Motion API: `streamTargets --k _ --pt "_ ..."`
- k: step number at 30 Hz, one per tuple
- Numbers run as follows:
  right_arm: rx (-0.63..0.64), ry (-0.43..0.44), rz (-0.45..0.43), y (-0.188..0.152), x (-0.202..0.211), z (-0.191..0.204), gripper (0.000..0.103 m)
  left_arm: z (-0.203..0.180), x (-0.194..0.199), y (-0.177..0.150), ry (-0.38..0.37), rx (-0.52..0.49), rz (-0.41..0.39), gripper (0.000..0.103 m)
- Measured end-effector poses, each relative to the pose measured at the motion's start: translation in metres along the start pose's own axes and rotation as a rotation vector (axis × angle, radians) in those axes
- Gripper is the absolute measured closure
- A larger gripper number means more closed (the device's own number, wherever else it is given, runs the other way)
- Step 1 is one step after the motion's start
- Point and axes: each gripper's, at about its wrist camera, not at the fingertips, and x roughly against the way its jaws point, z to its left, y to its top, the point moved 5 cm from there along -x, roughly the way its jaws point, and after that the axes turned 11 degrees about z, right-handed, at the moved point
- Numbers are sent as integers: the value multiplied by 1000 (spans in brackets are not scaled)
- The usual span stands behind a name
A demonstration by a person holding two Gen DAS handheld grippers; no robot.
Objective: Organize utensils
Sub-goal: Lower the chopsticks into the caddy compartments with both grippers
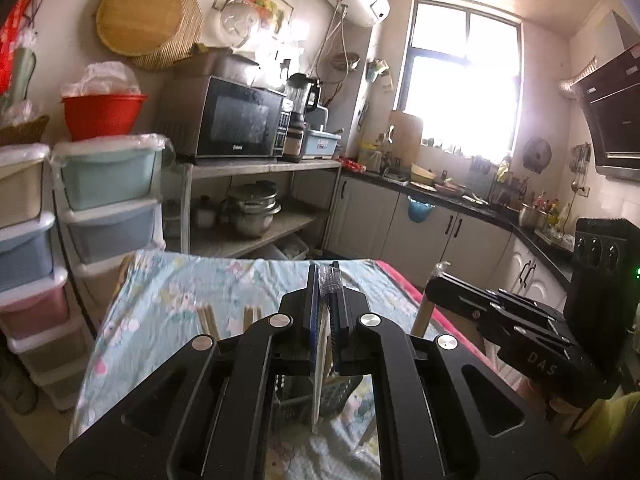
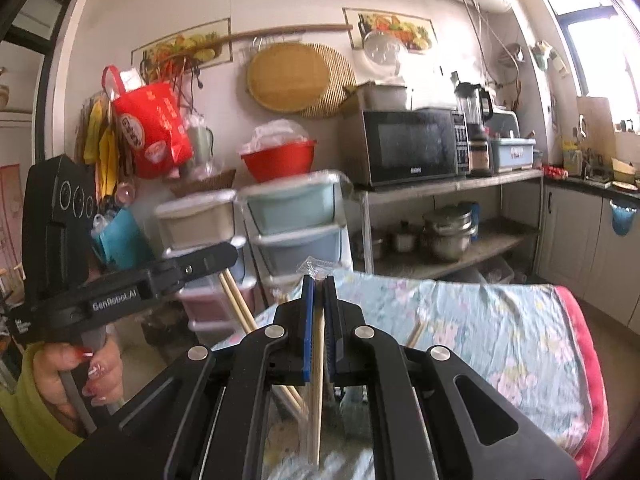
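Your left gripper (image 1: 329, 276) has its jaws pinching wrapped chopsticks (image 1: 325, 344) at twelve o'clock. Your right gripper (image 2: 319, 284) clamps its own pair (image 2: 317, 380), held above the table (image 2: 500, 320), basket (image 1: 298, 400) at six.

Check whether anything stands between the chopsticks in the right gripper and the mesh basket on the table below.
Nothing visible does. The right gripper is shut on the chopsticks, which hang above the mesh basket; other chopsticks, held by the left gripper, slant close beside them.

Home kitchen: microwave (image 1: 240, 120), range hood (image 1: 612, 116), stacked pots (image 1: 252, 208), counter cabinets (image 1: 420, 232).
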Motion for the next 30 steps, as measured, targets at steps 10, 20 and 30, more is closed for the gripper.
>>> streamTargets --k 10,20,30 --pt "0 -41 -72 34 2 -14 98 1 -8 25 5 -1 -13 100" --pt "-26 -93 -140 54 -3 -35 98 10 -19 43 28 24 -29 100" --pt "-62 -134 -130 47 -27 -55 98 29 -45 36 50 65 1 100"
